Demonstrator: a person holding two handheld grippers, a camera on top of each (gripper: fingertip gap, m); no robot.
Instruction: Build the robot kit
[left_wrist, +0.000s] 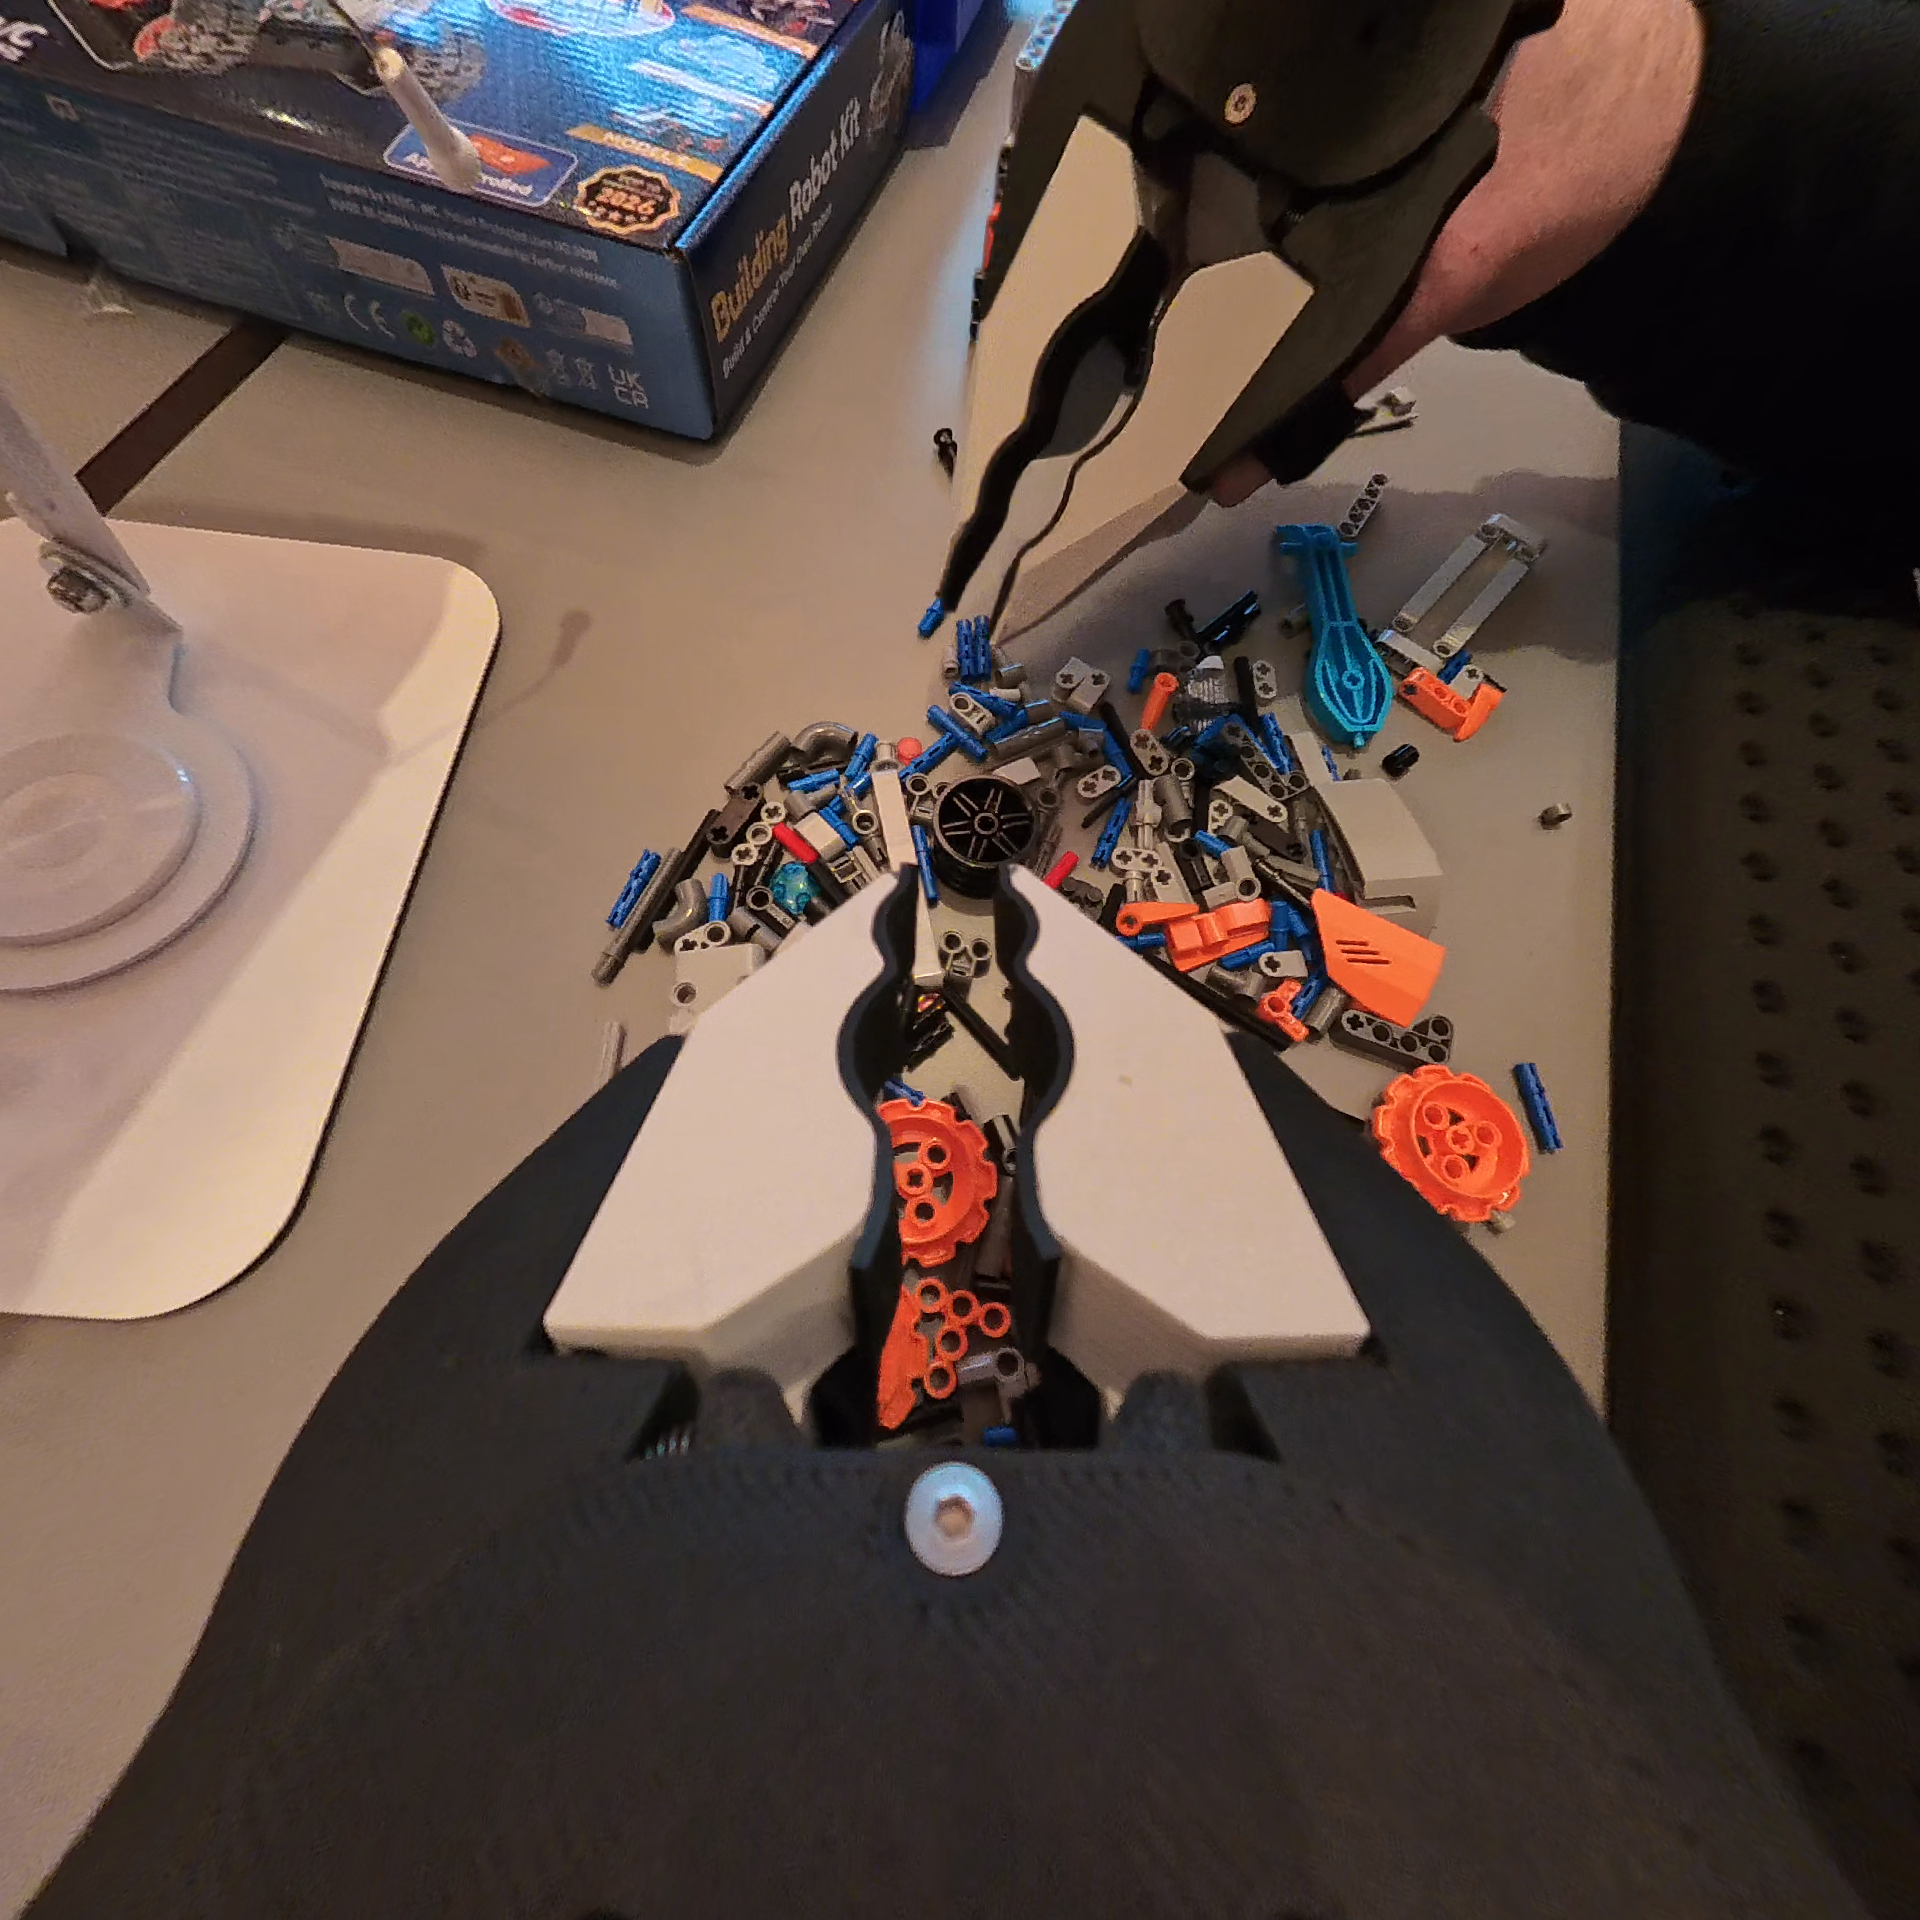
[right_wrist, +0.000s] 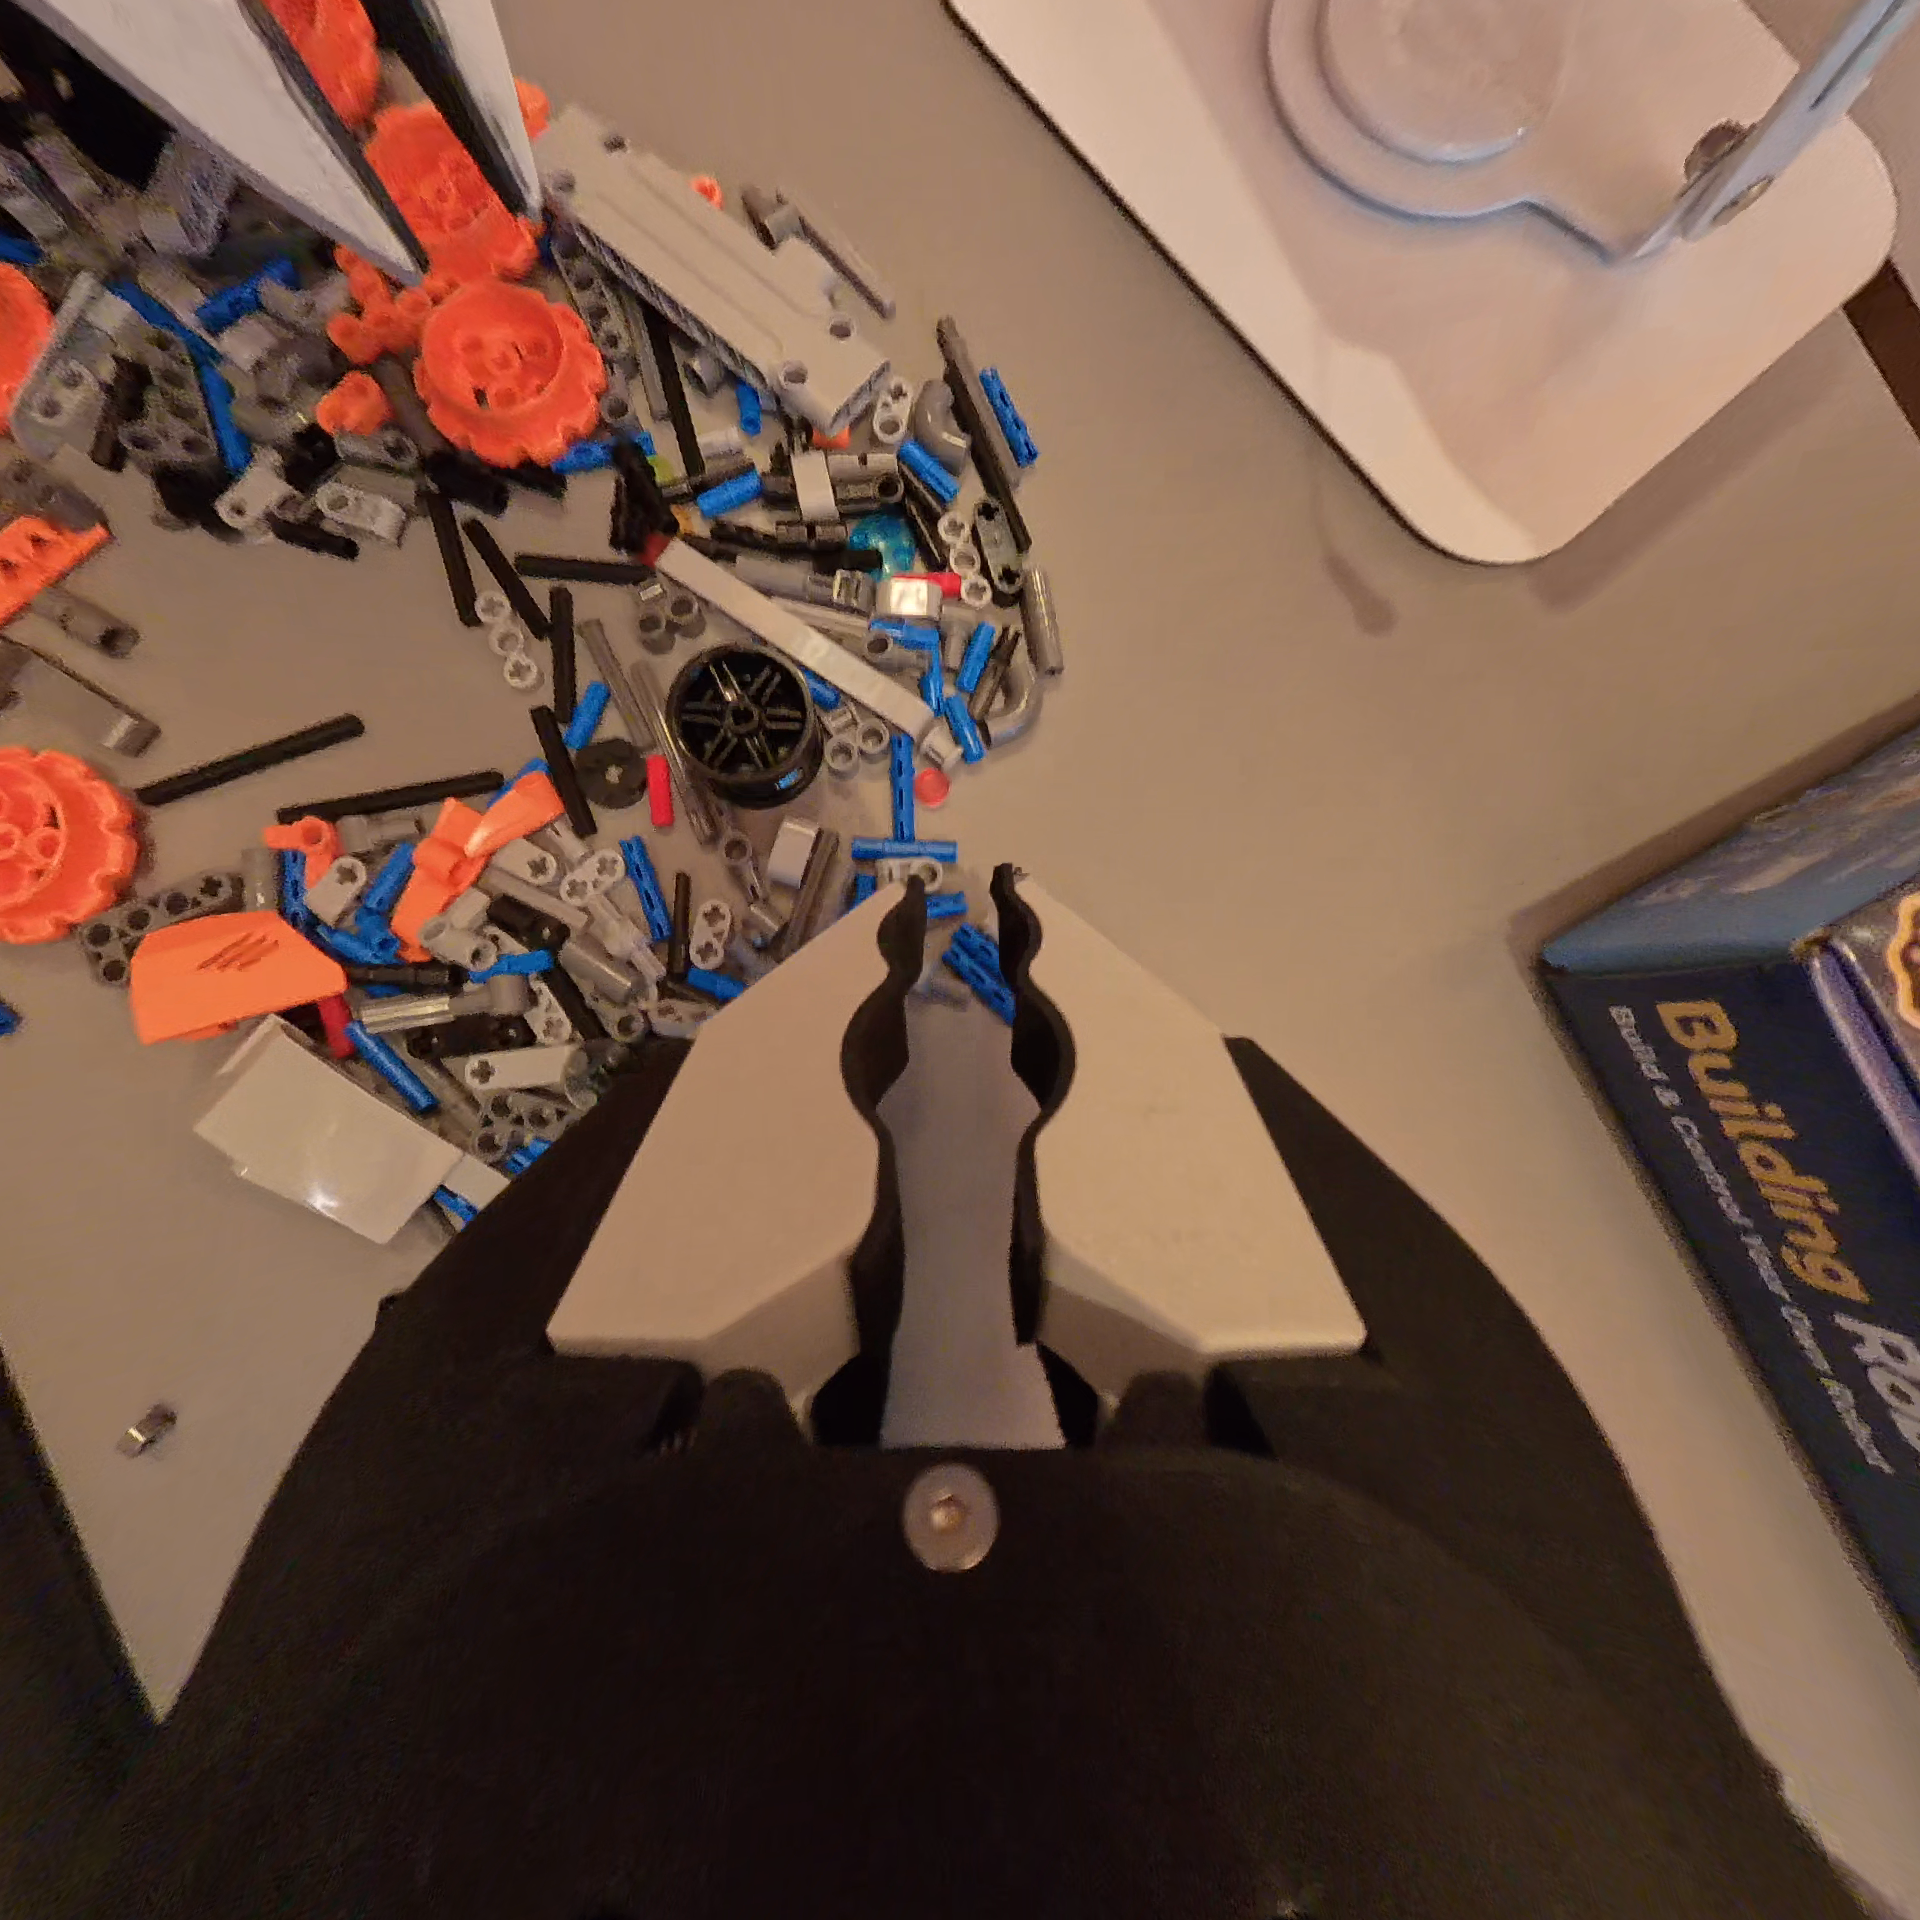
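Note:
A pile of small building-kit parts (left_wrist: 1143, 831) lies on the grey table (left_wrist: 623, 623): blue pins, grey and black beams, orange gears (left_wrist: 1455, 1143) and a black wheel (left_wrist: 982, 821). My left gripper (left_wrist: 961, 883) hovers narrowly open over the pile's near side, its tips just short of the wheel, with nothing gripped. It also shows in the right wrist view (right_wrist: 473, 244) above an orange gear (right_wrist: 509, 369). My right gripper (right_wrist: 958, 881), held by a hand (left_wrist: 1558, 208), is narrowly open and empty at the pile's edge. Its tips are over loose blue pins (right_wrist: 977, 966), and the wheel (right_wrist: 740, 722) lies beyond them.
A blue kit box (left_wrist: 520, 208) stands at the back of the table and shows at the right in the right wrist view (right_wrist: 1766, 1143). A white stand base (left_wrist: 208, 883) lies left of the pile. A dark perforated surface (left_wrist: 1766, 1039) borders the table's right edge. One gripper's finger ends stand about 12 cm off the other's. The orange gear (right_wrist: 509, 369) is closer to my left gripper, around 8 cm from its tips; the right tips are 15 cm off. It is also in sight in the left wrist view (left_wrist: 916, 1169).

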